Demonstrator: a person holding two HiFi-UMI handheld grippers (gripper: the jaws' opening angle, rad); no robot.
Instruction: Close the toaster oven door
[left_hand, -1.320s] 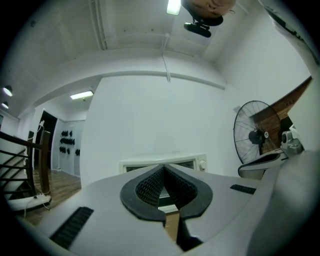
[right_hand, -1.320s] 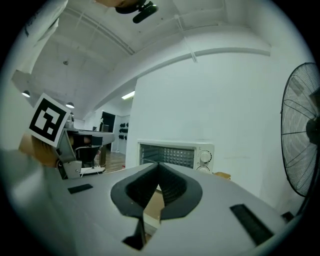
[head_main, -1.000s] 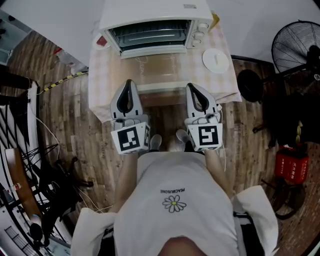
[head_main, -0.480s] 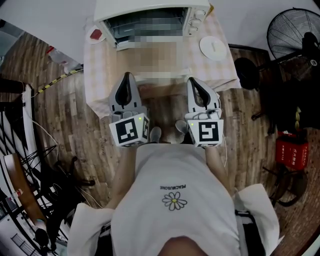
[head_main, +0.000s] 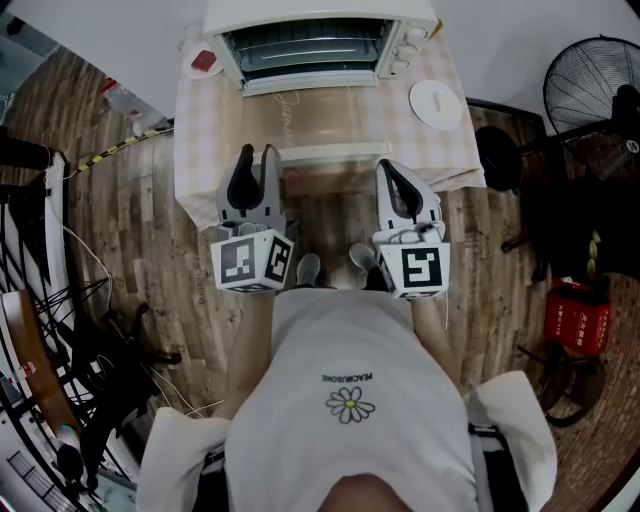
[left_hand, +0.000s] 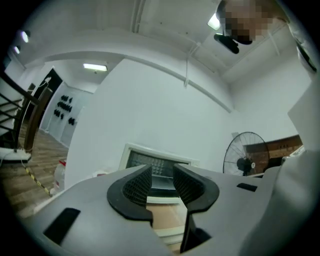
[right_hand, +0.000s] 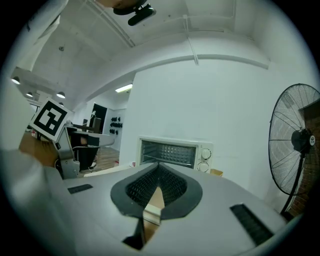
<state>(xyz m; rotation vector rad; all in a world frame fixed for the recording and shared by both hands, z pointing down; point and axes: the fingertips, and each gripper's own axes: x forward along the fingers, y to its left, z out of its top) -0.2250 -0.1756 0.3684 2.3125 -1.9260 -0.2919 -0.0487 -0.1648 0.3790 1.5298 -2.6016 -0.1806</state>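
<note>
Far left: wood plank floor (head_main: 120, 210) with dark cables and frames along its edge. Cloth-covered surface (head_main: 205, 130) stands at top centre; a small red-and-white item (head_main: 205, 60) sits on it, just left of the toaster oven (head_main: 310, 40) (left_hand: 134, 159) (right_hand: 172, 152). Left hand-held gripper (head_main: 257, 152) (left_hand: 161, 175) points at the oven. Its jaws have just been opening and now stand moderately apart with nothing between them; only the oven and its door show through the gap. Its tips lie just beside the left end of the door's front edge; contact not clear. Oven sits at the back of the surface against the white wall, with the rack visible inside. Oven door (head_main: 320, 115) (left_hand: 165, 215) (right_hand: 156, 200) is open, folded down flat toward the person, with its pale front edge nearest the grippers. Right hand-held gripper (head_main: 385, 165) (right_hand: 158, 167) also points at the oven. Its jaws are closed together and hold nothing; its tips sit at the right end of the door's front edge. White round disc (head_main: 436, 103) lies on the surface right of the door. Standing fan (head_main: 590, 95) (left_hand: 246, 160) (right_hand: 297, 140) is on the floor further right. Red container (head_main: 577, 320) stands below it, well apart from the surface.
</note>
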